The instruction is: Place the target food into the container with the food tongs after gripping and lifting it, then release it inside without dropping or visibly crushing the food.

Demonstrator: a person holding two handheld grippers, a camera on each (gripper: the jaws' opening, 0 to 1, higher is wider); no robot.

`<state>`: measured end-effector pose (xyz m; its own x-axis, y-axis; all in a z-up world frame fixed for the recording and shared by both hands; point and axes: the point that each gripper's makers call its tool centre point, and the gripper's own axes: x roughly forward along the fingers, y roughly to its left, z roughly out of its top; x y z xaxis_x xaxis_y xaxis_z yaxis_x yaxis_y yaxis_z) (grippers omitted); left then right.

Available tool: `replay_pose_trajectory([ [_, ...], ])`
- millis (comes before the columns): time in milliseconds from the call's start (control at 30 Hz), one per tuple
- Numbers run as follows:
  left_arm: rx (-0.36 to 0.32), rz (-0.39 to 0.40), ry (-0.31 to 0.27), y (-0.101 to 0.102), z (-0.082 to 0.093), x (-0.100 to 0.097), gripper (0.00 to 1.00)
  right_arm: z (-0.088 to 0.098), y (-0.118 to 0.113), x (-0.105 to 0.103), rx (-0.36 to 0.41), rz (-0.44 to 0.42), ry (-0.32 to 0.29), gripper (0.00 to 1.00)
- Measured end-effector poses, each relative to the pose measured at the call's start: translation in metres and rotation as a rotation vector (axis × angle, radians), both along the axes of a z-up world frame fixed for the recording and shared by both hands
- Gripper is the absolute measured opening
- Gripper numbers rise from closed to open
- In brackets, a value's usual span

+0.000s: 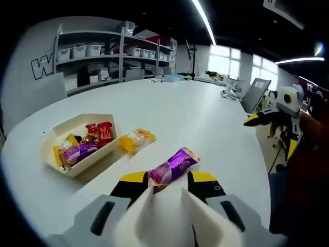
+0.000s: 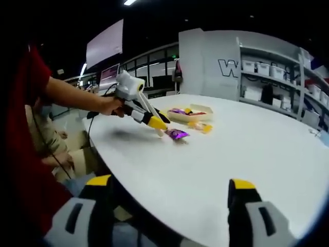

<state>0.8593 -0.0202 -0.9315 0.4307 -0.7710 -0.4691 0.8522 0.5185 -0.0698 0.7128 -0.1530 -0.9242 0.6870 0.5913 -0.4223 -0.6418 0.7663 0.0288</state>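
A purple snack packet [image 1: 173,165] lies on the white table with its near end between the white tong blades of my left gripper [image 1: 167,185], which is shut on it. The right gripper view shows the same packet [image 2: 177,134] at the tong tips, low over the table, with a hand holding the left gripper [image 2: 146,117]. The white container [image 1: 56,135] to the left holds purple, red and yellow packets; it sits beyond the packet [image 2: 194,109]. My right gripper [image 2: 168,184] is open and holds nothing, far from the food.
A yellow packet [image 1: 136,140] lies on the table between the container and the purple packet. The right gripper [image 1: 263,117] hangs past the table's right edge. Shelves with bins [image 1: 103,51] line the back wall. A person in red [image 2: 31,144] stands at the table's left edge.
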Motion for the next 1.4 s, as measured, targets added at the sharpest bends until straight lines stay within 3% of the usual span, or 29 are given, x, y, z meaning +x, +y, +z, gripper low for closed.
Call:
replay_pose_trajectory([
  [233, 0.01, -0.022, -0.007, -0.001, 0.002, -0.011, 0.29, 0.0, 0.005, 0.001, 0.002, 0.014, -0.002, 0.91],
  [500, -0.015, -0.011, -0.031, -0.002, 0.017, 0.0, 0.29, -0.001, 0.004, 0.002, 0.0, 0.014, 0.001, 0.91],
  [600, -0.035, 0.0, -0.023, -0.008, 0.022, 0.007, 0.29, -0.002, 0.004, 0.001, 0.002, 0.012, 0.006, 0.91],
  [667, -0.03, -0.028, -0.047, -0.017, 0.026, 0.008, 0.29, -0.003, 0.004, 0.002, -0.002, 0.012, 0.007, 0.91],
  [1100, 0.022, -0.08, -0.044, -0.033, 0.007, 0.026, 0.29, 0.003, -0.003, 0.004, 0.005, -0.011, -0.007, 0.91],
  [1400, 0.033, -0.093, 0.006, -0.039, -0.006, 0.025, 0.29, 0.0, -0.005, 0.003, 0.003, -0.016, 0.001, 0.91],
])
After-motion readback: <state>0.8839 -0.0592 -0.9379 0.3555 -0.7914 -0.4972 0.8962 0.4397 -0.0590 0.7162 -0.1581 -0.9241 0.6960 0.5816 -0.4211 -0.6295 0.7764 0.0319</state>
